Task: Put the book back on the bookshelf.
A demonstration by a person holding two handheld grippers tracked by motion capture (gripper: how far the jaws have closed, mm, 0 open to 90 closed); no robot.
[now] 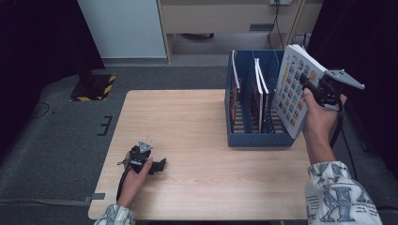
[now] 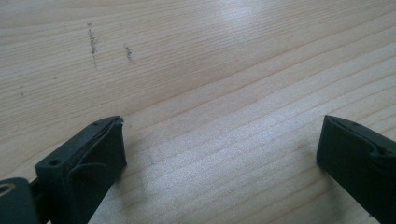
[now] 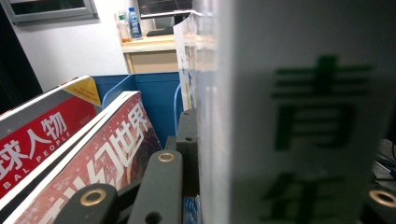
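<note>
My right gripper (image 1: 306, 86) is shut on a white book (image 1: 294, 89) with a grid of small coloured pictures on its cover. The book hangs tilted over the right end of a blue slotted rack (image 1: 256, 139). Two magazines (image 1: 259, 89) stand in the rack's middle slot and another (image 1: 234, 77) at its left. In the right gripper view the book's white spine with green characters (image 3: 303, 140) sits against my black jaw, with red magazines (image 3: 116, 144) and the blue rack wall (image 3: 159, 98) beyond. My left gripper (image 1: 160, 166) rests open on the wooden table (image 1: 197, 122), its fingers (image 2: 100, 149) wide apart over bare wood.
The rack stands at the table's right rear. On the grey floor at the back left sits a black and yellow striped base (image 1: 96, 86). A pale cabinet (image 1: 225, 18) stands behind the table. In the right gripper view, bottles (image 3: 134, 22) stand on a far desk.
</note>
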